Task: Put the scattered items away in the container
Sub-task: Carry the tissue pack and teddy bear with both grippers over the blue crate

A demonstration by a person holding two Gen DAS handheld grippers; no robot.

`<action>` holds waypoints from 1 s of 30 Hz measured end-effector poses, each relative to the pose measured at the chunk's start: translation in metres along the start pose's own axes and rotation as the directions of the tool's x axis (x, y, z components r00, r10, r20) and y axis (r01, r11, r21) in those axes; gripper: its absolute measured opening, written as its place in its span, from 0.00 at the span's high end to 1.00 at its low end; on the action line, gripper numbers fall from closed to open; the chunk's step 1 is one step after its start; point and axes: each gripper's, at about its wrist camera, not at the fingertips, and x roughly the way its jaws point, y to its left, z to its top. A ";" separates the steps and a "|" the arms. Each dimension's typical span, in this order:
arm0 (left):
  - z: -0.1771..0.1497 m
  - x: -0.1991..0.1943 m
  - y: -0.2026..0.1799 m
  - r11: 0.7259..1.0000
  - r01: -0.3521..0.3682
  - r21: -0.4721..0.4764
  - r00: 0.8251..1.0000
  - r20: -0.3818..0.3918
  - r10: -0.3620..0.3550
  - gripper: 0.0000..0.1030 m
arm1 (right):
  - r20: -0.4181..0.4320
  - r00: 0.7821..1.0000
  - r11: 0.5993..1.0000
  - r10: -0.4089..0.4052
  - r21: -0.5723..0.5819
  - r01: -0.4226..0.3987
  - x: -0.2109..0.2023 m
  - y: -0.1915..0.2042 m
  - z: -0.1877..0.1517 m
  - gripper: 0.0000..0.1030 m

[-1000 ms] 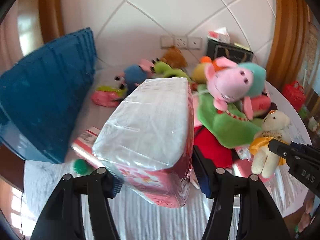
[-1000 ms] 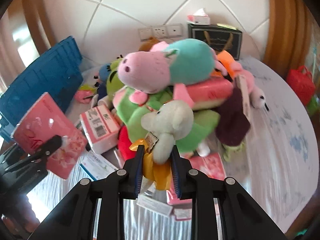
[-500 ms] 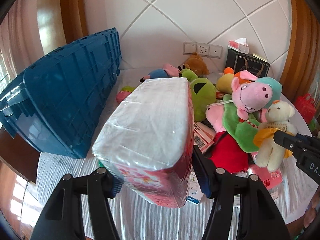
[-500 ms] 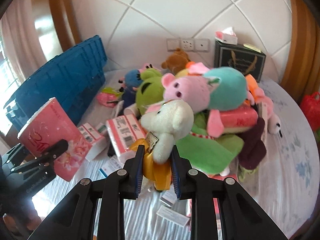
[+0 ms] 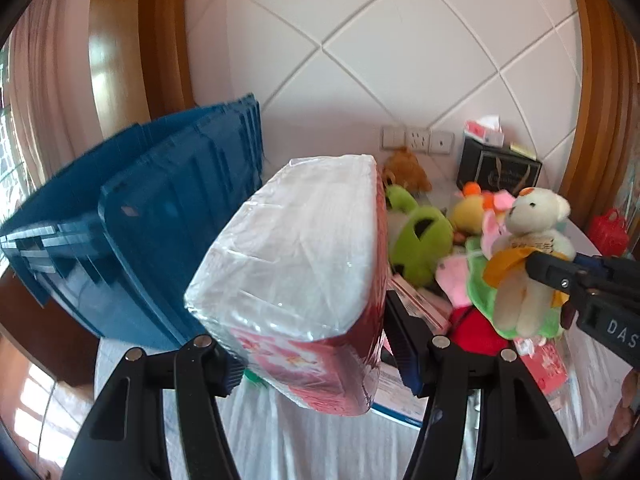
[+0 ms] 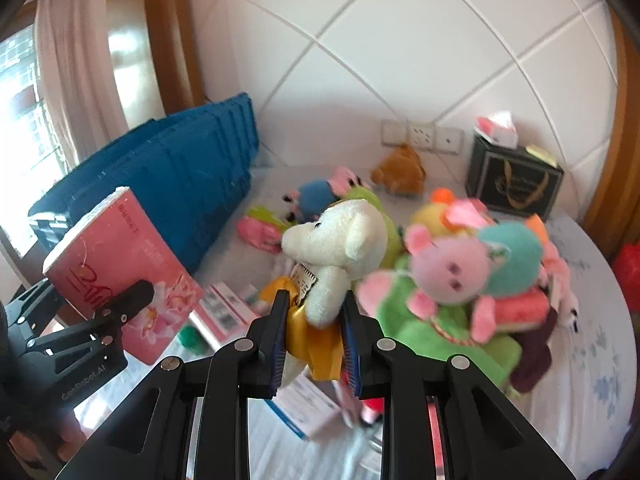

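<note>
1. Clamping: left hand-held gripper squeezes pink tissue pack at its base; light, slippery film.
2. Right hand-held gripper, narrow, pinches soft plush bear mid-body.
3. Blue container sits left, beside both.

A white cloth is covering the round worktop, and soft toys, small boxes and a blue crate are sitting on it.

Both wrist cameras look steeply down along their fingers, close above the table's toy pile. Each faces the tiled wall, sharing the blue crate left of the pile.
</note>
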 end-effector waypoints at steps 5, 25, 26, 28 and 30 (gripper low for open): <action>0.035 -0.012 0.060 1.000 -0.008 0.009 0.996 0.090 0.007 0.42 | 0.057 0.997 0.999 0.042 -0.012 -0.042 0.007 0.057 0.035 0.77; 0.154 0.001 0.257 0.993 0.100 -0.064 0.986 0.142 -0.091 0.49 | 0.176 0.974 0.989 0.143 -0.063 -0.133 0.059 0.241 0.170 0.80; 0.152 0.009 0.266 0.997 0.047 -0.066 0.990 0.135 -0.038 0.49 | 0.169 0.975 0.987 0.147 -0.088 -0.133 0.066 0.253 0.173 0.80; 0.148 0.022 0.282 0.997 -0.025 -0.071 0.993 0.117 0.034 0.49 | 0.155 0.976 0.984 0.150 -0.120 -0.132 0.072 0.271 0.173 0.80; 0.141 0.035 0.297 0.994 -0.083 -0.067 0.992 0.086 0.088 0.49 | 0.127 0.979 0.980 0.160 -0.141 -0.142 0.083 0.287 0.172 0.80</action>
